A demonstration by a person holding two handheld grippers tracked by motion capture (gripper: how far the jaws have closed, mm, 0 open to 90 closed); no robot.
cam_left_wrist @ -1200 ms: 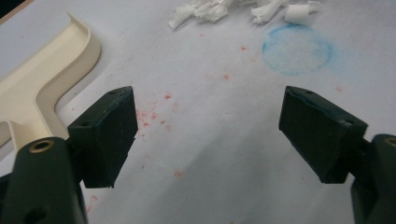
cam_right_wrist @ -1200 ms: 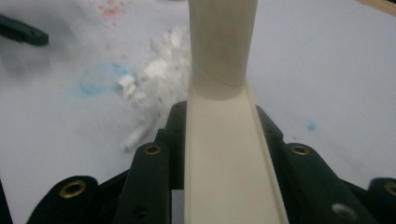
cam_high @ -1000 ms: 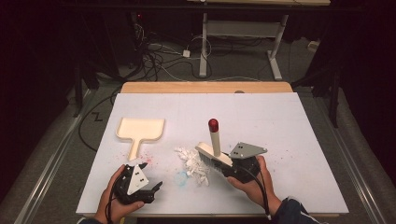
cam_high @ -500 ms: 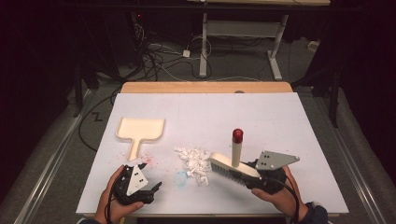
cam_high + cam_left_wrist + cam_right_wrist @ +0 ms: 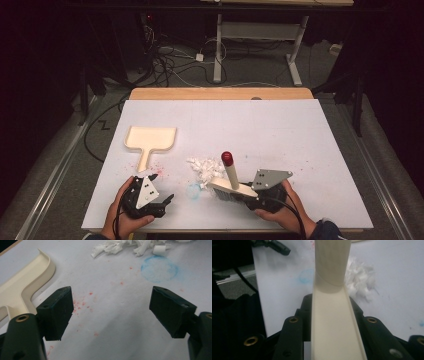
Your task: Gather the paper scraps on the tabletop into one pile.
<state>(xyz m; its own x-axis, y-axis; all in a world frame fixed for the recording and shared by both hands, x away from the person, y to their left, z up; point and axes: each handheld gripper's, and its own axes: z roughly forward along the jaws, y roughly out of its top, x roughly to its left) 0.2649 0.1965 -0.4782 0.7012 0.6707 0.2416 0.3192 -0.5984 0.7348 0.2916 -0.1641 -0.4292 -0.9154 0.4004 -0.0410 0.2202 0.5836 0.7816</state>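
A cream brush [image 5: 231, 188] with a red-tipped handle [image 5: 227, 159] stands on its bristles just right of a pile of white paper shreds [image 5: 205, 169]. My right gripper [image 5: 247, 196] is shut on the brush's back; in the right gripper view the cream back [image 5: 334, 327] runs between the jaws of the right gripper [image 5: 332, 305], with the shreds [image 5: 360, 280] beyond. A cream dustpan [image 5: 150, 139] lies flat at the left, handle toward me. My left gripper [image 5: 166, 201] rests open near the front edge. In its own view the left gripper [image 5: 111, 312] holds nothing, and the dustpan [image 5: 25, 287] lies to its left.
The white table top [image 5: 280, 130] has red speckles near the dustpan handle and a blue ring stain [image 5: 192, 190] in front of the shreds. A wooden strip [image 5: 220, 93] borders the far edge. Cables and desk legs lie on the floor beyond.
The right gripper carried the brush right, away from the shreds, then back left, closer to the front edge. The left gripper has stayed in place and open.
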